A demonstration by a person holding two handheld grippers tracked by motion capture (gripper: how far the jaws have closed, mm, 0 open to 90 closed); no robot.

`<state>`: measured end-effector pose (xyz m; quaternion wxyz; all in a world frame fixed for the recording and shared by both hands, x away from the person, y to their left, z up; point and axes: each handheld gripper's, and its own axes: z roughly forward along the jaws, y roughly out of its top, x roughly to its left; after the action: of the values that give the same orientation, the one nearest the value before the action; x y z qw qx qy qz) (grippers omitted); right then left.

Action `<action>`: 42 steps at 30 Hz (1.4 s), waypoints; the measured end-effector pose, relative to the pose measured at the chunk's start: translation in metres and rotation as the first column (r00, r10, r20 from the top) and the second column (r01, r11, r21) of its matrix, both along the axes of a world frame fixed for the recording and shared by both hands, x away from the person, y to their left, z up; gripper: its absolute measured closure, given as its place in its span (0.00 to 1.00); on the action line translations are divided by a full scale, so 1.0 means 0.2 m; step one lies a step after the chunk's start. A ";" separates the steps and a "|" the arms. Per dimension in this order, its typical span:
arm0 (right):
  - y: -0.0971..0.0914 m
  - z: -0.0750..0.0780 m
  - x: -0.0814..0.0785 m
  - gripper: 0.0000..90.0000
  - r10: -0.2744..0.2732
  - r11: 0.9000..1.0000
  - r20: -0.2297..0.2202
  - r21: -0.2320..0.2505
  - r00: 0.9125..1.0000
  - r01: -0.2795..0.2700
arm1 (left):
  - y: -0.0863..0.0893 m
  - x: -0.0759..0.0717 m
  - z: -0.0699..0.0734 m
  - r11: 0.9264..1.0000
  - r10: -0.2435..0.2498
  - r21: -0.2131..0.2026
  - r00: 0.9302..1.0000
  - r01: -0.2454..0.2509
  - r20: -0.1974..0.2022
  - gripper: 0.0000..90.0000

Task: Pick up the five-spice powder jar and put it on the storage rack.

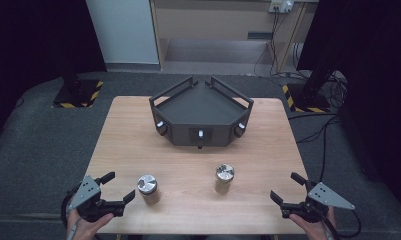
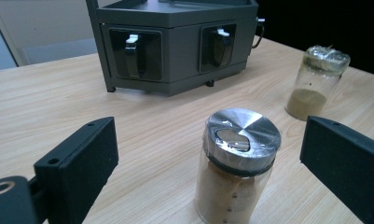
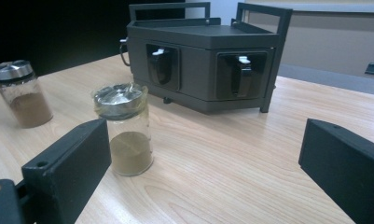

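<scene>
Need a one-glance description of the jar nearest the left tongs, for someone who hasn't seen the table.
On the wooden table, in front of the dark three-sided rack, stand two glass jars with metal lids. The fuller jar is nearest the open left tongs. It is nearly full of brown powder, while the other jar is under half full.

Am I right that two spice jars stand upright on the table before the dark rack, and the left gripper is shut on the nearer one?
Not quite: the left gripper is open. The left gripper view shows its jaws apart from the nearer spice jar. The other spice jar, dark rack and table are as stated.
</scene>
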<state>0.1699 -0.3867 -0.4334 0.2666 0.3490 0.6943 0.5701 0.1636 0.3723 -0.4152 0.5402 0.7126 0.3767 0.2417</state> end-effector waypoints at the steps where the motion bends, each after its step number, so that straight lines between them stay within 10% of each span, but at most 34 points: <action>1: 0.00 0.00 0.00 0.03 -0.002 1.000 0.000 0.005 1.000 0.002 | 0.00 0.00 0.00 1.000 -0.001 0.003 1.000 0.001 0.001 0.04; 42: -0.01 -0.01 0.03 0.02 0.023 1.000 -0.022 0.020 0.999 -0.023 | 0.02 0.00 -0.01 1.000 -0.004 -0.021 1.000 0.005 0.014 0.03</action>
<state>0.1750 -0.3894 -0.4350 0.2489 0.3498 0.6955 0.5762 0.1637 0.3765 -0.4167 0.5507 0.7061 0.3738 0.2415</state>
